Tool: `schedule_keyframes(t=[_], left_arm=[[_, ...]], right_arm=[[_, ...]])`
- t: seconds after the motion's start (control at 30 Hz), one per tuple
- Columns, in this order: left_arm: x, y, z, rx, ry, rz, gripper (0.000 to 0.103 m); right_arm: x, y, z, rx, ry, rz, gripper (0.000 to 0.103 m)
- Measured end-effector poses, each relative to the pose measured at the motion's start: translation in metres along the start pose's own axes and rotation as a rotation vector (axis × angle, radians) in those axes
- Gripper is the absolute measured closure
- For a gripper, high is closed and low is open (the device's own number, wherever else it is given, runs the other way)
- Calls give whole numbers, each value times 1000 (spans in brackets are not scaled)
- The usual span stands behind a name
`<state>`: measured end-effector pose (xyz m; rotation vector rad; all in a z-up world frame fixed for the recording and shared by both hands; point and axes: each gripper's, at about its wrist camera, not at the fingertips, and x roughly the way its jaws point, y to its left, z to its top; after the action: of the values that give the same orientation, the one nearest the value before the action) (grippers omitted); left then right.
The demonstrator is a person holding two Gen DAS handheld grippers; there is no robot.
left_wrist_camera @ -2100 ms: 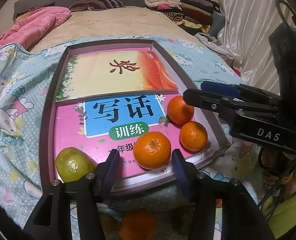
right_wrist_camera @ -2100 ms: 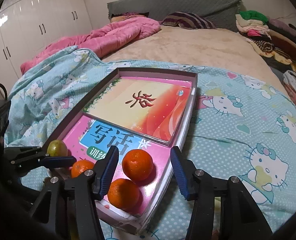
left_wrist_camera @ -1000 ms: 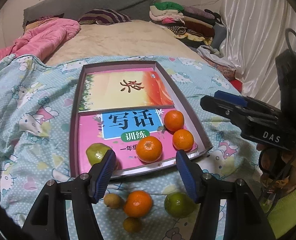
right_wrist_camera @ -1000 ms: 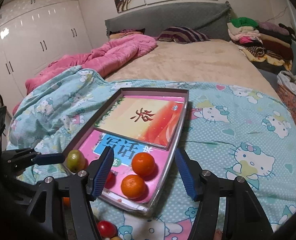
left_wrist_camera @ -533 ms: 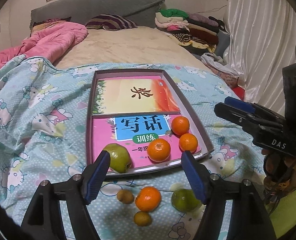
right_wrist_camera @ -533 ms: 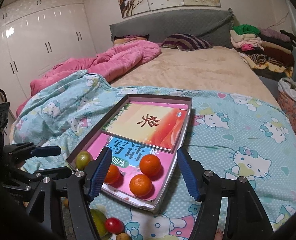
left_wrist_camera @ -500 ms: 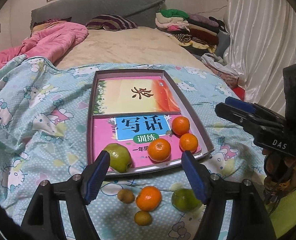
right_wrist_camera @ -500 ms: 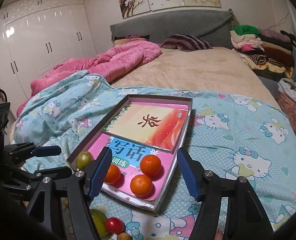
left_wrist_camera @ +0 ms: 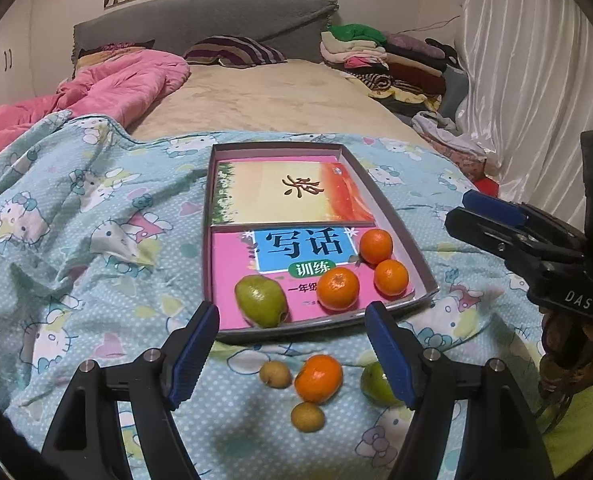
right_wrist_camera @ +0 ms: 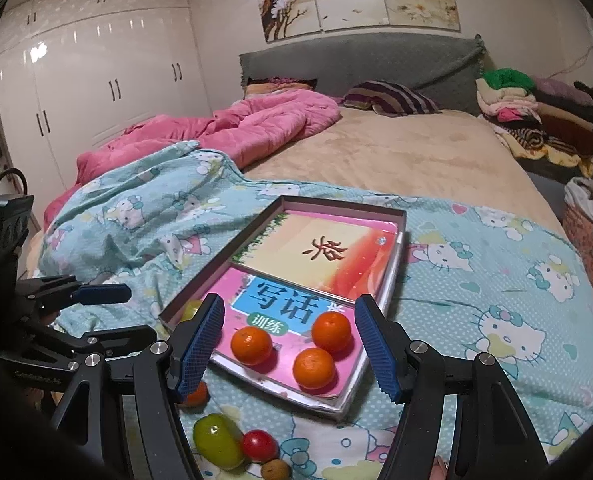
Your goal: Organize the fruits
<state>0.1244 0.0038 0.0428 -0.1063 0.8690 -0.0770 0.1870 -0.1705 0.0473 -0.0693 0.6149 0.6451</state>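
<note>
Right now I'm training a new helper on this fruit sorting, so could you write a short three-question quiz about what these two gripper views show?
1. How many orange tangerines lie inside the shallow grey cardboard tray?
2. True or false: the left gripper is clamped on the green pear.
3. Which fruit shows only in the right wrist view? A) small red tomato-like fruit B) loose tangerine on the blue cartoon-cat blanket C) green pear in the tray

Key: 1) three. 2) false; both it and the right gripper are open and empty. 3) A.
</note>
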Motion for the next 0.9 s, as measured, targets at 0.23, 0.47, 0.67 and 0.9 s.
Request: schedule_keyframes(t=[0.23,0.47,0.67,0.9], left_arm=[[-5,10,-10,-9,6,8,28],[-6,15,-20,-9,22,6,28],[-7,14,-27,-2,31,1,28],[-9,12,-35,14,42,-4,28]], right_arm=[[-5,14,-11,-13,5,0,33],[-12,27,-30,-26,17,-5,33],[-13,38,-52,-36,42,-14,33],[-16,40,-68,-21,59,-15,33]])
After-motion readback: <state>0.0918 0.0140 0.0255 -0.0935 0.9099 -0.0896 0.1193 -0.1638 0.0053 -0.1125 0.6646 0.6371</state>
